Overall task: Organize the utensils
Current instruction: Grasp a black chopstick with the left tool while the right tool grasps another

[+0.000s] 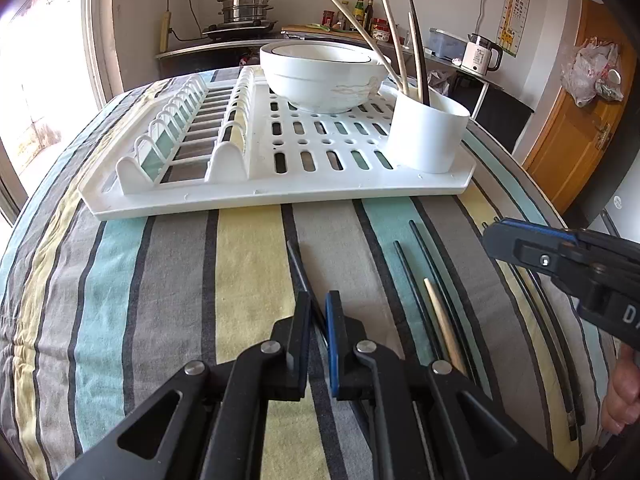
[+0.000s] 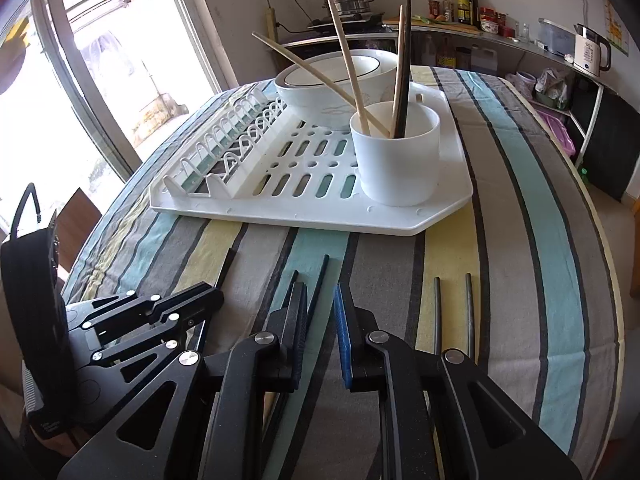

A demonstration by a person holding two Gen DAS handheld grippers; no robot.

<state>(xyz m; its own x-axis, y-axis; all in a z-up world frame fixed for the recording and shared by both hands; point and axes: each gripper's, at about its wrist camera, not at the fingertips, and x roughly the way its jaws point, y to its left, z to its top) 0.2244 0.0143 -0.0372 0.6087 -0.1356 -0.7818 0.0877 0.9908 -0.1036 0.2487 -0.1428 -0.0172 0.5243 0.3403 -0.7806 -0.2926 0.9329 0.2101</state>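
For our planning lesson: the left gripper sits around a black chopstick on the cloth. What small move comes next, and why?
Probably lift the black chopstick clear of the cloth: the left gripper looks closed on it, and the cup already holds others.

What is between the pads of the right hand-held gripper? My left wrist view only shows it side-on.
Observer: Nothing is clamped. The right hand-held gripper has a gap between its pads, and a black chopstick lies on the cloth just ahead of them.
Operator: Can you see down into the cup?
Observer: Yes. Inside the cup, only the lower ends of the four chopsticks show, leaning against its wall.
Operator: And the bowl's inside?
Observer: What shows of the inside of the bowl is bare white, with a dark line just under the rim.
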